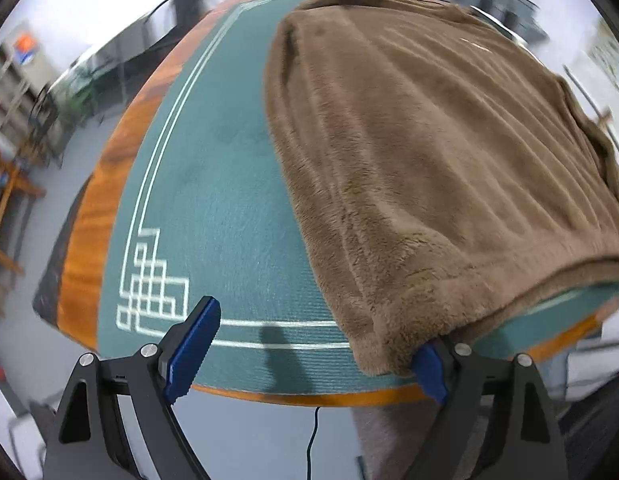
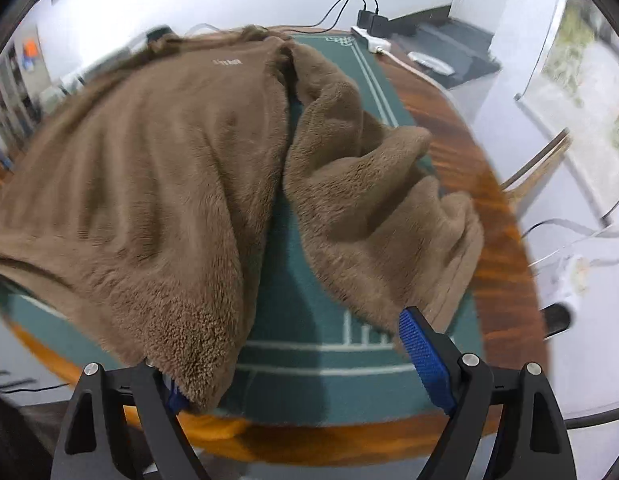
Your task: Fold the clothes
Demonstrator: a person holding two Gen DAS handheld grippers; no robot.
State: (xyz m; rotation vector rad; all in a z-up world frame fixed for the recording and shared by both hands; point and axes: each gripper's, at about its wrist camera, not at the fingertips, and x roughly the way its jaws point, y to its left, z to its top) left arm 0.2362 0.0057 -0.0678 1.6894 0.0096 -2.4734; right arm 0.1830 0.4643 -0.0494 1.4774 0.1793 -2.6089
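A brown fleece top [image 1: 429, 160] lies spread on a green mat [image 1: 213, 200], its near hem hanging over the table's front edge. My left gripper [image 1: 315, 328] stands open at the hem's left corner. The fleece drapes over its right pad [image 1: 429, 368], while the left pad is bare above the mat. In the right wrist view the fleece top [image 2: 149, 160] fills the left, with one sleeve [image 2: 369, 200] bunched to the right. My right gripper [image 2: 289, 344] is open. The hem's right corner covers its left pad [image 2: 175, 396], and only mat shows between the fingers.
The mat covers a round wooden table [image 2: 489, 200]. A power strip with cables [image 2: 369, 36] sits at the far rim. A chair [image 2: 541, 160] stands to the right, wooden furniture [image 1: 5, 192] to the left, and a thin cable [image 1: 313, 440] hangs below the front edge.
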